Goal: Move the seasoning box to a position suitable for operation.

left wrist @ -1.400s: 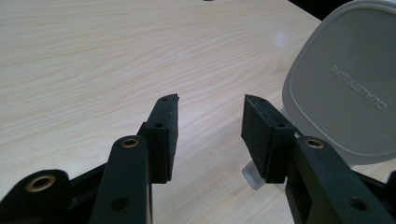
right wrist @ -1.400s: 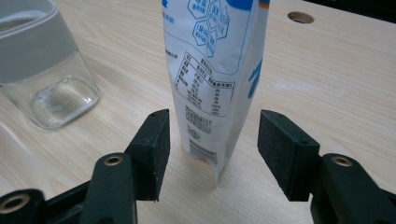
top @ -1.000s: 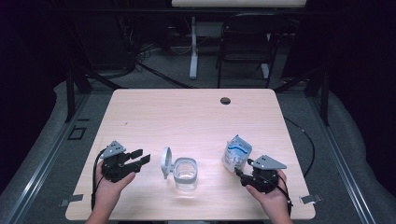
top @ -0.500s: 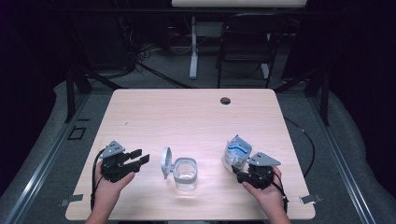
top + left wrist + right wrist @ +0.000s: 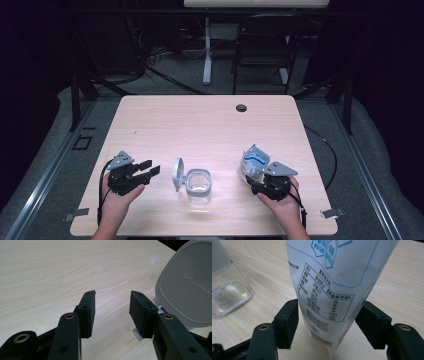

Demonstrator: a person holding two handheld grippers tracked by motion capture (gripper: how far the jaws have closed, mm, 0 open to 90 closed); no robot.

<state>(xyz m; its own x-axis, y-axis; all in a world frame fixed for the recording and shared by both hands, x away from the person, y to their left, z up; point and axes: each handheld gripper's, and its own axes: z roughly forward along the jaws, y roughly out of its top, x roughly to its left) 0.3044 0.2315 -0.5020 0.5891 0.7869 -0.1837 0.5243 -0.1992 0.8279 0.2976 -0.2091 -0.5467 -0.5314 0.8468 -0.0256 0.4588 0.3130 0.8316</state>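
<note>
The left tongs [image 5: 112, 312] gape empty over the table [image 5: 50, 277], grey lid [image 5: 186, 287] just beside.

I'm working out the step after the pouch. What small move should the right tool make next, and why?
Probably draw the right tool back from the white printed pouch. Its jaws have just been opening; the pouch stands between them on the light wooden table, unpressed.

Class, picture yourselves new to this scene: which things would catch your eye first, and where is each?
The white and blue printed pouch stands between the right gripper jaws near the table's front right; those jaws have just been opening, a gap showing on one side. At front centre stands a clear glass jar, its grey lid flipped up toward the open left gripper.
</note>
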